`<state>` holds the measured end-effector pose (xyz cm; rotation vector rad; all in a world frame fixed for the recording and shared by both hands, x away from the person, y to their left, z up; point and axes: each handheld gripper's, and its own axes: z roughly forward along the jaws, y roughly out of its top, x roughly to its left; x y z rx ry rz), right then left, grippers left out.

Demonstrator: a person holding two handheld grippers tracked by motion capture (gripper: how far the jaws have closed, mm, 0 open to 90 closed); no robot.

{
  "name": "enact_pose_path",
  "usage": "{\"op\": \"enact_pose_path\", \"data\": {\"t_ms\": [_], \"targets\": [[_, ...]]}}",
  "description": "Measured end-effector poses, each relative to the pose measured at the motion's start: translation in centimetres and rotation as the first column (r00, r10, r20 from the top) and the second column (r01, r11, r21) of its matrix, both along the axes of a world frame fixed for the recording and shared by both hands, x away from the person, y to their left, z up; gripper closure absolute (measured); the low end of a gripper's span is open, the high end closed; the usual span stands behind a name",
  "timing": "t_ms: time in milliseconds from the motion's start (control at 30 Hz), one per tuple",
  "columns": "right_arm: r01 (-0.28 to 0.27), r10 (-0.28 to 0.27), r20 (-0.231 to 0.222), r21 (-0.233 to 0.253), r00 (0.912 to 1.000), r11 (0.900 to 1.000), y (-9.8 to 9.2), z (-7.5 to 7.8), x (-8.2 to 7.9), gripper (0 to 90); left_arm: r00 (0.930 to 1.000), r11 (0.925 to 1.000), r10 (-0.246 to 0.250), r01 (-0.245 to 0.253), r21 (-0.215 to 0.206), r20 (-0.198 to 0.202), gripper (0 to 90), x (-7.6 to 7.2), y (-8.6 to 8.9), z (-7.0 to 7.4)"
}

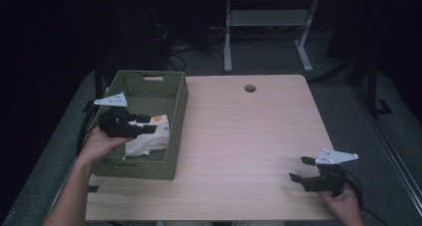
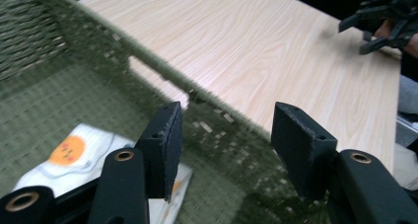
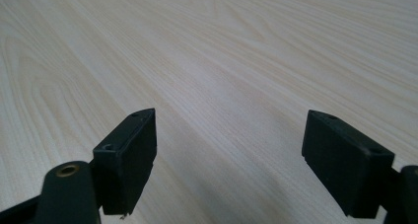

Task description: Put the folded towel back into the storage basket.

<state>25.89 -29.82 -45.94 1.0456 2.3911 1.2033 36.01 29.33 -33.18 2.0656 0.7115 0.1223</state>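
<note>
White cloth [image 1: 149,136] bears orange print, no lettering.

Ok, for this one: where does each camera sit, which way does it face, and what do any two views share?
High view: above the person's side, looking forward and down on the table; forearms, left gripper and right gripper show.
Left gripper view: rides the left gripper, looking over the green basket and white cloth; own open jaws.
Right gripper view: rides the right gripper, looking at bare tabletop; own open jaws.
Shared: high and left gripper views both show basket, cloth, right gripper.
</note>
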Motion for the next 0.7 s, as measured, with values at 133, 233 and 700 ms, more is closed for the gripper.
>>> {"op": "enact_pose_path", "data": {"t_ms": [133, 233, 700], "targets": [[0.000, 0.000, 0.006, 0.004, 1.0000, 1.000, 0.0, 0.1, -0.1, 20.8, 1.0000, 0.9996, -0.001, 0.001, -0.029, -0.006, 43.3, -0.1, -0.7, -0.3], [0.000, 0.000, 0.008, 0.002, 1.0000, 1.000, 0.0, 0.2, -0.1, 20.8, 0.9999, 0.9986, 0.003, -0.004, -0.052, -0.009, 42.0, -0.2, -1.2, -0.5], [-0.005, 0.005, 0.017, 0.003, 0.9998, 1.000, 0.0, 0.3, -0.2, 20.8, 0.9974, 0.9849, 0.057, -0.063, -0.161, -0.043, 38.1, -0.6, -3.3, -1.3]]}}
